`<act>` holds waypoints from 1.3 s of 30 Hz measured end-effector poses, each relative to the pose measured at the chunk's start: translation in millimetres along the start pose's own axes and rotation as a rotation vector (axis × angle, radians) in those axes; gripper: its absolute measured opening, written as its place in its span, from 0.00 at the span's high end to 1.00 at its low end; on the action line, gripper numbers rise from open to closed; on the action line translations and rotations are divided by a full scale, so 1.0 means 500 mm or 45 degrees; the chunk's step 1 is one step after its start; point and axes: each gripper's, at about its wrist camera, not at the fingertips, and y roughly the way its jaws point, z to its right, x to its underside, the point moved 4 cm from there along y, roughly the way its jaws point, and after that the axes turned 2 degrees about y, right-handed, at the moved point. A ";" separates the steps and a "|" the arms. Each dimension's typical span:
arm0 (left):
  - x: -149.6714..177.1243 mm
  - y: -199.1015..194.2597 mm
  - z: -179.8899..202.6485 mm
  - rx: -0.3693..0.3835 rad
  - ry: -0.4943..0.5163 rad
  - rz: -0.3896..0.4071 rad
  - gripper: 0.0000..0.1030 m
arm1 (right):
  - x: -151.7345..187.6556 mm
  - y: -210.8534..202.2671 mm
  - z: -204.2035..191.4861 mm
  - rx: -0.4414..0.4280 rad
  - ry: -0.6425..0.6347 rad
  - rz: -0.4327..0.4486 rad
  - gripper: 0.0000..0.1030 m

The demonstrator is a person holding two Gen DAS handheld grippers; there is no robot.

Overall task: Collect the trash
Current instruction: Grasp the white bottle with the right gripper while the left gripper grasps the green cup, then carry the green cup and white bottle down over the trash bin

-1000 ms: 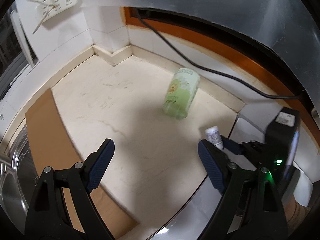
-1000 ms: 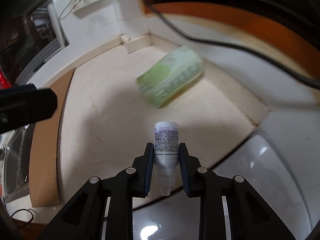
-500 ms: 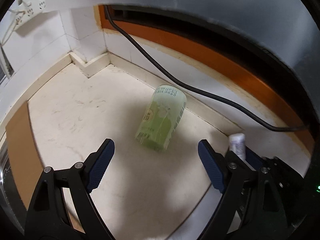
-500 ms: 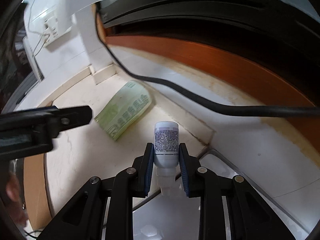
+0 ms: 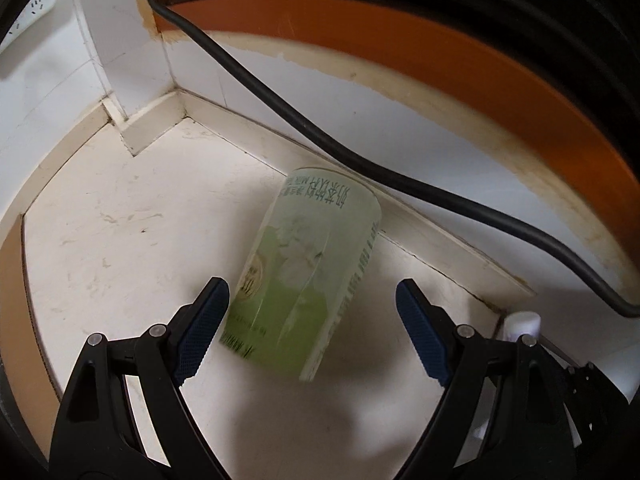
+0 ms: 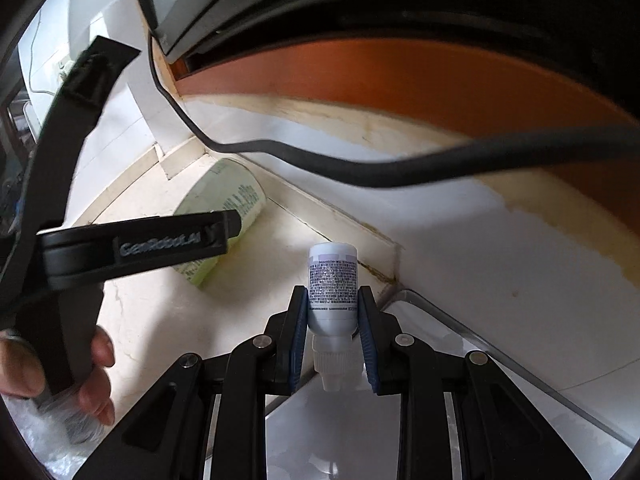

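Observation:
A light green paper cup (image 5: 308, 272) lies on its side on the cream counter (image 5: 120, 216), close to the back wall. My left gripper (image 5: 312, 304) is open, its blue pads on either side of the cup's near end, not touching it. In the right wrist view the cup (image 6: 228, 200) lies partly behind the left gripper's black body (image 6: 132, 244). My right gripper (image 6: 333, 308) is shut on a small white dropper bottle (image 6: 332, 284), cap toward the camera. The bottle's end also shows in the left wrist view (image 5: 520, 324).
A thick black cable (image 5: 360, 160) runs along the wall above the cup, under an orange-brown strip (image 5: 440, 60). A brown board (image 5: 12, 288) lies at the counter's left edge. A glossy white surface with a metal rim (image 6: 460, 320) lies under my right gripper.
My left gripper has moved forward, so the green cup now lies between its open fingers. My right gripper has moved toward the wall, still holding the bottle.

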 end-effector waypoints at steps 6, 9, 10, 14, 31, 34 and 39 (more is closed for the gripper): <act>0.003 0.033 -0.010 -0.004 -0.057 -0.015 0.31 | -0.007 0.042 -0.002 -0.008 0.007 -0.025 0.77; 0.005 0.030 -0.022 0.033 -0.085 0.006 0.38 | -0.006 0.055 -0.004 -0.009 0.005 -0.032 0.77; 0.007 0.028 -0.023 0.046 -0.087 0.007 0.40 | -0.005 0.059 -0.004 -0.007 0.006 -0.034 0.77; 0.014 0.003 -0.024 0.043 -0.063 0.029 0.48 | -0.005 0.068 -0.007 -0.007 0.015 -0.038 0.77; 0.065 -0.213 -0.005 0.144 -0.040 0.123 0.51 | 0.022 -0.025 -0.056 -0.041 0.036 0.015 0.77; 0.079 -0.254 -0.001 0.168 -0.051 0.129 0.51 | 0.033 -0.055 -0.061 -0.044 0.052 0.031 0.77; 0.132 -0.343 0.004 0.210 -0.067 0.141 0.51 | 0.049 -0.135 -0.063 -0.052 0.063 0.064 0.77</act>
